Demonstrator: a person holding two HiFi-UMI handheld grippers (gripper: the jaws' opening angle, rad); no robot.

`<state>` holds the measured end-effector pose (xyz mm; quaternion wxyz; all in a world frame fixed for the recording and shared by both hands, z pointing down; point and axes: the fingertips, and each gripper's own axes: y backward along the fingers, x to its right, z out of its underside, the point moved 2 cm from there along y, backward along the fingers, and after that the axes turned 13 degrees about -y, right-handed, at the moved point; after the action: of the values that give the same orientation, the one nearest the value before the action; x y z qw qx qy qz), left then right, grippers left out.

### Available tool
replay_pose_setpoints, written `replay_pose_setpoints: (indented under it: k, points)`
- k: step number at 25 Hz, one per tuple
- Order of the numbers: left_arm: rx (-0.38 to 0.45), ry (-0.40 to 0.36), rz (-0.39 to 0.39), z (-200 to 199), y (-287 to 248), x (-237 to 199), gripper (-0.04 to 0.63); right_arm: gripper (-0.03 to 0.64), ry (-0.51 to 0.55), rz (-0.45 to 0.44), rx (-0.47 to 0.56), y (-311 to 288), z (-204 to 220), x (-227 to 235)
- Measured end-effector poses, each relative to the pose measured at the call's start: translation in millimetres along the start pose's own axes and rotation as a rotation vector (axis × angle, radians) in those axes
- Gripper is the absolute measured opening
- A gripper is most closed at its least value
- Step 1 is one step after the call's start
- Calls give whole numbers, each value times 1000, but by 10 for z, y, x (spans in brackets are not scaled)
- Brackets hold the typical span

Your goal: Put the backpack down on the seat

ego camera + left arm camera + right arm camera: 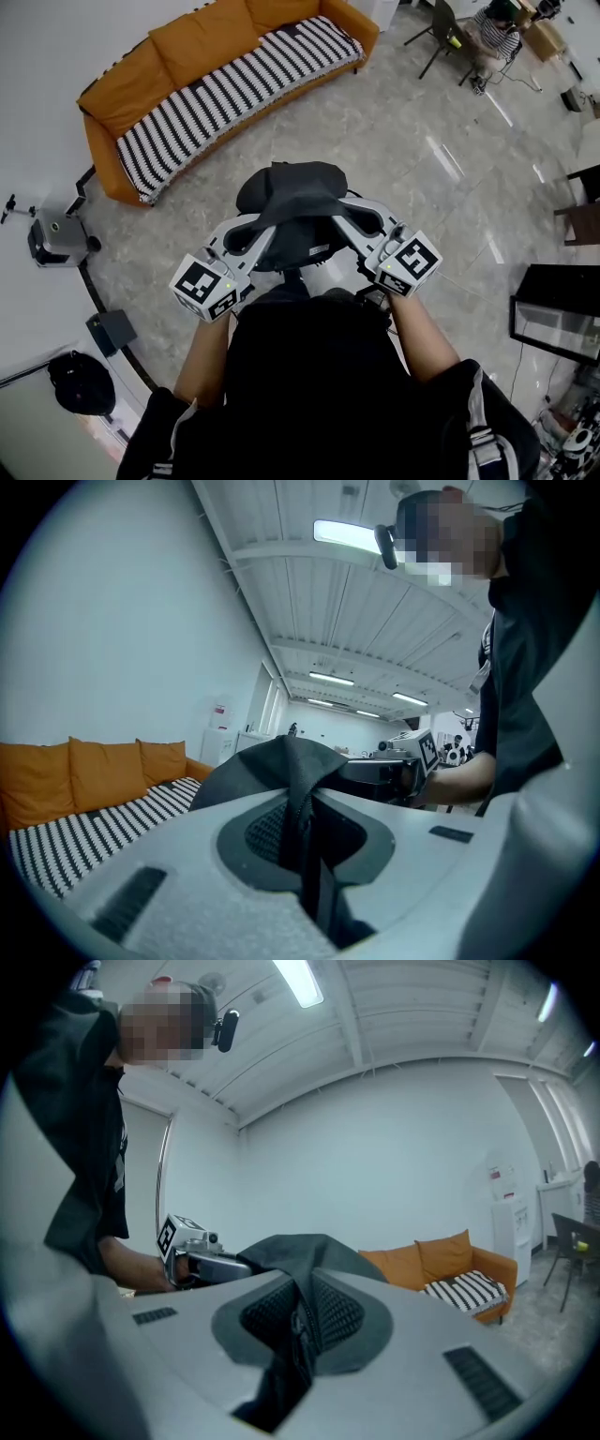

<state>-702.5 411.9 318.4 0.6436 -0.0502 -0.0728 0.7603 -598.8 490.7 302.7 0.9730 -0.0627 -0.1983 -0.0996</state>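
A dark grey backpack [291, 202] hangs in the air in front of the person, held from both sides. My left gripper [267, 234] is shut on a fold of its fabric; in the left gripper view the cloth [298, 803] is pinched between the jaws of that gripper [305, 850]. My right gripper [337, 220] is shut on another fold, and the cloth [302, 1260] runs down between the jaws of that gripper [300, 1330]. The seat is an orange sofa [122, 108] with a black-and-white striped cover [234, 89], some way ahead at the upper left.
Grey polished floor [394, 141] lies between me and the sofa. A small wheeled device [58, 236], a dark box [111, 330] and a round black bag [82, 382] stand along the left wall. Chairs and a seated person [492, 33] are at the far right, and a black-framed case [558, 309] is on the right.
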Motion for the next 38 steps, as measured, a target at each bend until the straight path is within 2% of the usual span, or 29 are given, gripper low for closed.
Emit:
replay_pose_setpoints:
  k: [6, 14, 23, 32, 38]
  points:
    - [-3, -7, 26, -30, -275, -354, 29, 43, -7, 43, 14, -178, -136, 305]
    - [-30, 6, 33, 1, -736, -742, 29, 43, -38, 50, 19, -360, -249, 855]
    - [-52, 41, -4, -142, -1525, -1161, 29, 43, -20, -7, -17, -494, -669, 1722]
    - [-39, 30, -54, -456, -2415, -1591, 29, 43, 5, -77, -18, -540, -1246, 2631]
    - [-34, 43, -85, -525, -2921, -1820, 29, 43, 31, -110, -26, -593, -1490, 3174]
